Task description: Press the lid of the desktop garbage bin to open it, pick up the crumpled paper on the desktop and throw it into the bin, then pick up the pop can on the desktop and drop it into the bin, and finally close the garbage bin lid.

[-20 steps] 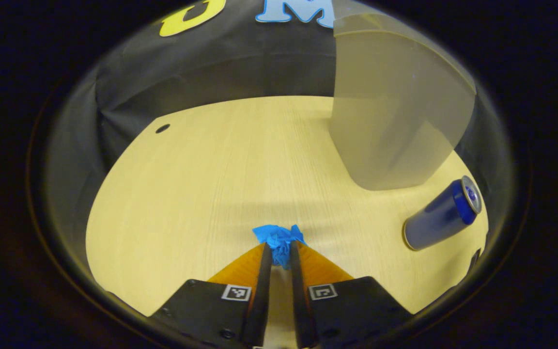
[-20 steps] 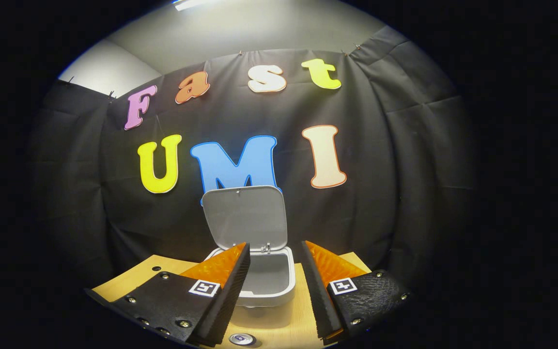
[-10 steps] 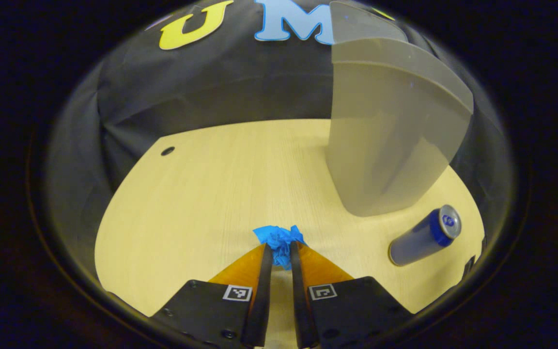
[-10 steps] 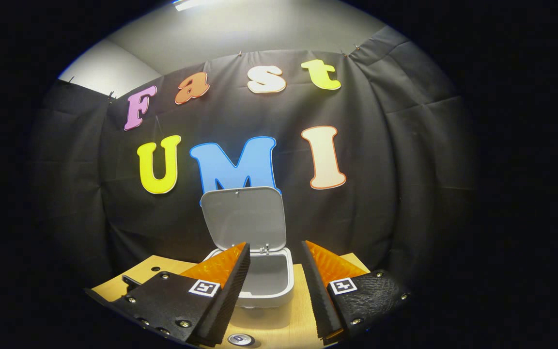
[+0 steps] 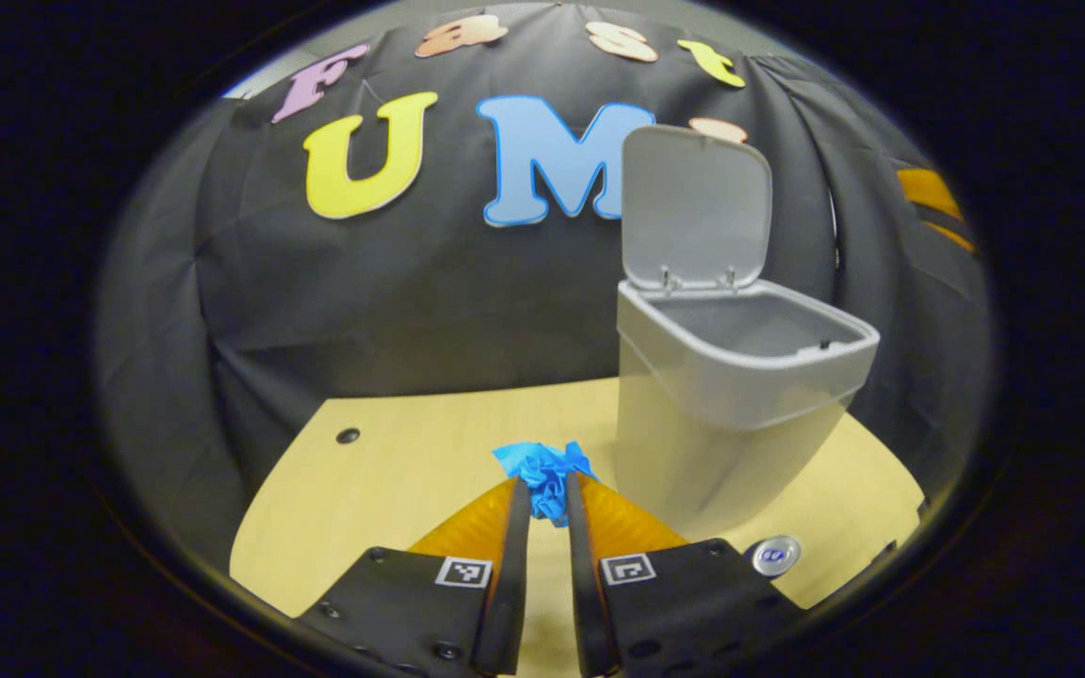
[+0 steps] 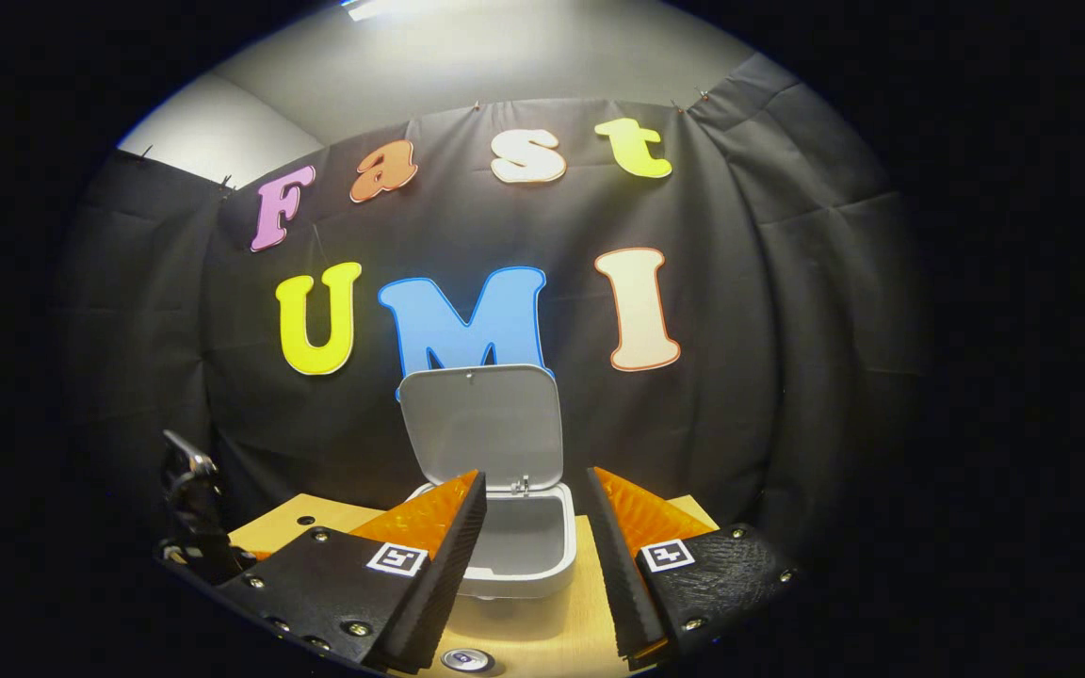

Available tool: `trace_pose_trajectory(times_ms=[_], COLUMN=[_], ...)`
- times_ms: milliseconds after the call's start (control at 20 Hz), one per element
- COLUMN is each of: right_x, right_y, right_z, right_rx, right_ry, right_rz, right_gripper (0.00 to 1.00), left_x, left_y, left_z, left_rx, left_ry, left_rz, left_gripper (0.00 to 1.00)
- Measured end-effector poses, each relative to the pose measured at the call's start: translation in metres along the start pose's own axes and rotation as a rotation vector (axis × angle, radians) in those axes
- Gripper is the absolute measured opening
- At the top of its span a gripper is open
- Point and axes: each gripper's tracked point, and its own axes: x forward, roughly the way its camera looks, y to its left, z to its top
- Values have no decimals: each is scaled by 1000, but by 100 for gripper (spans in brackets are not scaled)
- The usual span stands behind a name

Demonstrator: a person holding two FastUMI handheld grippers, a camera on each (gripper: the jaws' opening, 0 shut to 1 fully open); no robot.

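1. In the left gripper view, most of the pop can [image 5: 776, 555] is hidden behind the left gripper's [image 5: 547, 494] right finger; only its round silver top with a blue mark peeks out, low on the desktop beside that finger.
2. In the right gripper view the same can [image 6: 463, 659] is cut off at the bottom edge, showing just a silvery disc below and between the fingers of the right gripper [image 6: 535, 490].
3. A dark object [image 6: 192, 513] stands at the far left of the right gripper view; its shape is too dim to make out.
4. The left gripper is nearly closed, both fingers pinching a crumpled wad of blue paper [image 5: 543, 471], creased and irregular, held at the fingertips above the pale wood-grain desktop [image 5: 392, 480].
5. The right gripper is spread wide and holds nothing.
6. The light grey plastic garbage bin [image 5: 721, 414], smooth-walled with rounded corners and tapering downward, stands ahead and to the right of the left gripper.
7. Its flat rounded-square lid [image 5: 696, 209] stands upright on two small hinges at the back rim, the mouth open.
8. From the right gripper, the bin [image 6: 519, 556] sits straight ahead, framed between its fingers, lid [image 6: 484, 426] raised.
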Motion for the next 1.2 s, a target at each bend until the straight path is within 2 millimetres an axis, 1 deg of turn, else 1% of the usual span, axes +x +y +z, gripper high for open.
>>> trace_pose_trajectory(times_ms=[50, 150, 250, 300, 400, 450, 500, 600, 650, 700, 850, 900, 1000, 1050, 1100, 1200], right_x=[-1, -1, -4, -5, -8, -9, -12, -15, -16, -18, -23, -24, -26, -27, -28, -29], right_y=[-1, -2, -5, -6, -10, -13, -15, -19, -22, -25, -34, -37, -43, -46, -49, -53], right_z=[0, 0, 2, 3, 4, 3, 3, 2, 1, 0, -2, -2, -3, -3, -3, -4], right_rx=[-1, -2, -6, -8, -9, -8, -8, -6, -5, -3, -1, 0, 6, 9, 10, 13], right_ry=[-1, -4, -7, -9, -14, -15, -15, -12, -10, -9, -7, -5, -1, -1, -2, -1], right_rz=[0, -1, -5, -8, -16, -21, -26, -35, -41, -47, -68, -76, -89, -96, -102, -111], right_gripper=[68, 68, 68, 68, 68, 68, 68, 68, 68, 68, 68, 68, 68, 68, 68, 68], left_x=[0, -7, -7, -5, -7, -6, -6, -3, 0, 3, 10, 12, 15, 16, 18, 18], left_y=[-6, -17, -27, -31, -42, -49, -55, -67, -72, -78, -99, -106, -115, -118, -122, -126], left_z=[21, 66, 101, 116, 140, 148, 156, 167, 171, 173, 177, 180, 180, 180, 179, 178], left_rx=[0, -5, -6, -3, 1, 1, 2, 7, 10, 15, 21, 25, 34, 38, 39, 34], left_ry=[-39, -115, -175, -198, -238, -255, -271, -287, -288, -287, -287, -286, -284, -281, -278, -275], left_rz=[-10, -29, -54, -66, -90, -101, -113, -137, -144, -151, -182, -192, -203, -206, -209, -218], left_gripper=[25, 28, 31, 31, 30, 30, 25, 30, 28, 28, 30, 28, 28, 30, 30, 54])
